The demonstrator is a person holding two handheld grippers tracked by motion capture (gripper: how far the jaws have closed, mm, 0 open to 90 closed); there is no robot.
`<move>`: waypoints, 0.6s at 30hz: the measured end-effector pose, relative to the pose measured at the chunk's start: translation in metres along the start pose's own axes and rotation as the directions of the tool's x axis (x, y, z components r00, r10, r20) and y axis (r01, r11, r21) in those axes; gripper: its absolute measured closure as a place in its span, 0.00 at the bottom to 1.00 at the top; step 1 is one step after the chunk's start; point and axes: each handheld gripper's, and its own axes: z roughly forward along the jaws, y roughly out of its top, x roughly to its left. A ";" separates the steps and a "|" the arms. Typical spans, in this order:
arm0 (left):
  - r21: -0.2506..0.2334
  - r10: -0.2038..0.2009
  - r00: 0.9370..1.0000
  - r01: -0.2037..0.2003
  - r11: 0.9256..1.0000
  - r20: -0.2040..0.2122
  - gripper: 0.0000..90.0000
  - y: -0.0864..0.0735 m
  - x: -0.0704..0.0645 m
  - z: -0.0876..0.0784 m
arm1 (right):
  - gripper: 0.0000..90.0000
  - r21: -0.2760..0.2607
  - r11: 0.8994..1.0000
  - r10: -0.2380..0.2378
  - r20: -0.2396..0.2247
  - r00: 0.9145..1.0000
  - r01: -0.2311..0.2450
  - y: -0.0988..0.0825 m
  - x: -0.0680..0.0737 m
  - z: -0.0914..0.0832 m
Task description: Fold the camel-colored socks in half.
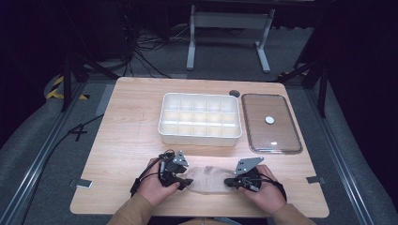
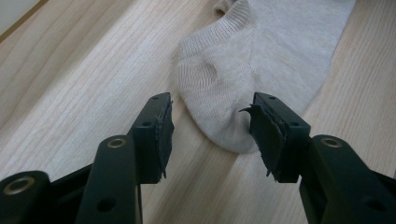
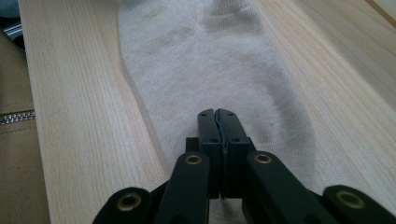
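We see the sock lying flat on the table, near its front edge and about midway across. The left gripper sits at the sock's left end, the right gripper at its right end, so the sock lies between them. In the left gripper view, the sock's rounded end lies on the wood between the two parted jaws. In the right gripper view, the closed jaws rest over the sock, which stretches away ahead of them. Behind the sock, farther up the table, stands the compartment tray. Just right of the tray lies the lid, flat on the table. A sleeve shows left of the sock.
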 end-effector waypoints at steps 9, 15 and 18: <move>0.040 0.001 1.000 -0.001 0.999 -0.012 0.55 0.003 -0.002 0.006 | 1.00 0.000 1.000 -0.009 0.010 1.000 0.009 0.000 0.002 0.000; 0.043 0.012 1.000 -0.012 0.999 -0.012 0.57 0.003 -0.004 0.007 | 1.00 -0.018 1.000 -0.008 0.008 1.000 0.008 0.000 0.004 -0.004; 0.037 0.018 1.000 -0.017 0.999 -0.013 0.61 0.004 -0.006 0.008 | 1.00 -0.027 1.000 -0.015 0.012 1.000 0.015 0.001 0.005 -0.007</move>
